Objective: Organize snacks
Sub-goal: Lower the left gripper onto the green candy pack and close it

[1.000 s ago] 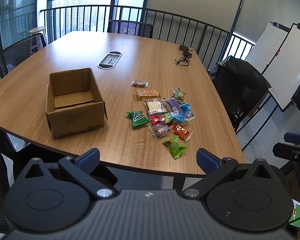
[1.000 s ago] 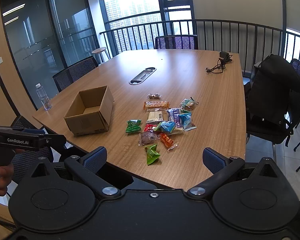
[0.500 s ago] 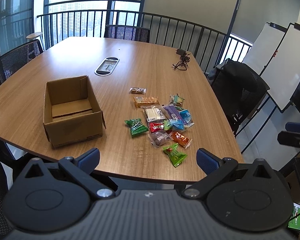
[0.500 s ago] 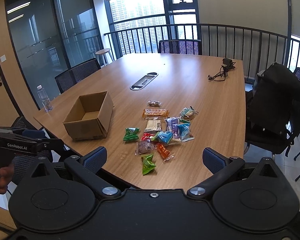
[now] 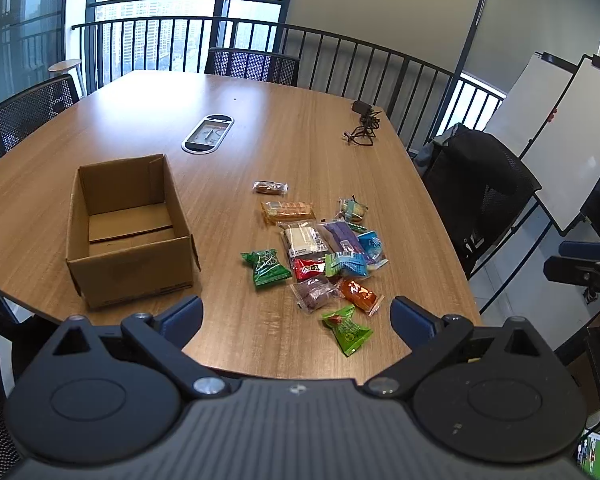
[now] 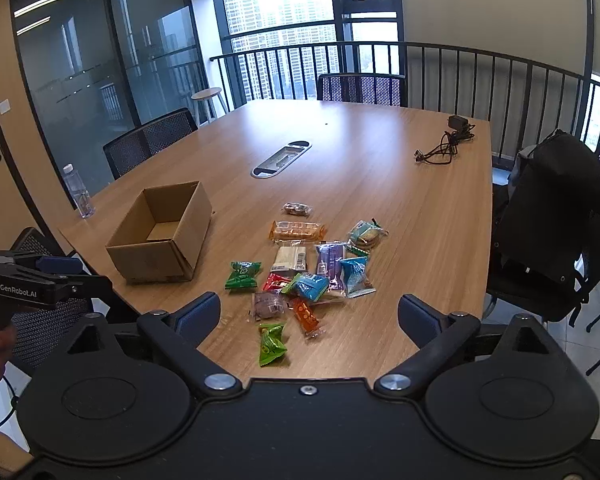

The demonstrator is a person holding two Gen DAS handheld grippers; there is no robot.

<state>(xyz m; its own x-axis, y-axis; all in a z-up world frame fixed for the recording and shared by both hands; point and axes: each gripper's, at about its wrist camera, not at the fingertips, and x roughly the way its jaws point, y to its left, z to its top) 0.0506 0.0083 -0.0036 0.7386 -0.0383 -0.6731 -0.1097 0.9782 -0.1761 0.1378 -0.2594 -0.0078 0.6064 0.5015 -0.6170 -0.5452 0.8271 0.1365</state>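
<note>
Glass walls, a black railing and mesh office chairs ring a long wooden table [image 5: 308,128]. On it, toward the near-left, stands an open cardboard box [image 5: 128,228] with nothing visible inside. Just to its right, apart from it, lies a loose cluster of snack packets [image 5: 324,252]: a dark green packet [image 5: 265,268] nearest the box, a light green packet [image 5: 346,330] closest to the table's near edge, an orange packet [image 5: 356,291] and a purple-brown packet [image 5: 316,295] beside it, then red, blue, white and purple wrappers overlapping in the middle. A small brown bar [image 5: 270,187] sits alone at the far end of the cluster, with an orange-wrapped biscuit pack [image 5: 288,211] just before it. Farther back lie an oval cable hatch [image 5: 208,139] and a coiled black cable [image 5: 363,132]. A water bottle [image 6: 78,196] stands at the left edge, seen from the right wrist.

Both tools hang above the near edge of the table, touching nothing. The left tool [image 5: 296,314] has its fingers spread wide apart, and the right tool [image 6: 310,314] is likewise spread wide, the light green packet lying below between its fingers.
</note>
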